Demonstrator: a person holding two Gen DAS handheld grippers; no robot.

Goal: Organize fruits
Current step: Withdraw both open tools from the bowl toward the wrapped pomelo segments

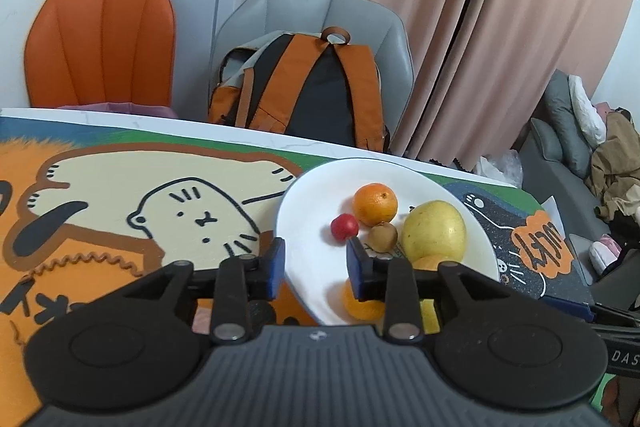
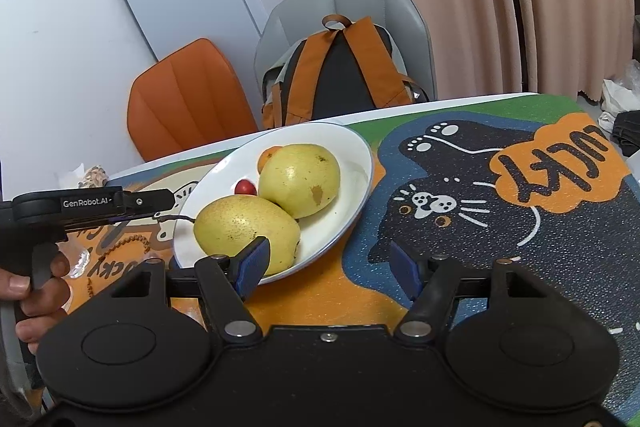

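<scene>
A white plate (image 1: 304,211) on the cartoon cat mat holds the fruit. In the left wrist view I see an orange (image 1: 375,203), a small red fruit (image 1: 344,227), a brown kiwi-like fruit (image 1: 383,236) and a yellow pear (image 1: 434,231). Another orange (image 1: 362,303) is partly hidden behind one finger. My left gripper (image 1: 316,267) stands open low over the plate's near part, nothing between its blue pads. In the right wrist view two yellow pears (image 2: 300,179) (image 2: 246,227) fill the plate (image 2: 352,163). My right gripper (image 2: 328,267) is open beside the plate's near rim, holding nothing.
A grey chair (image 1: 360,15) with an orange and black backpack (image 1: 308,87) and an orange chair (image 1: 100,39) stand behind the table's far edge. Pink curtains hang behind. A person's hand (image 2: 36,287) grips the left tool's handle at the left of the right wrist view.
</scene>
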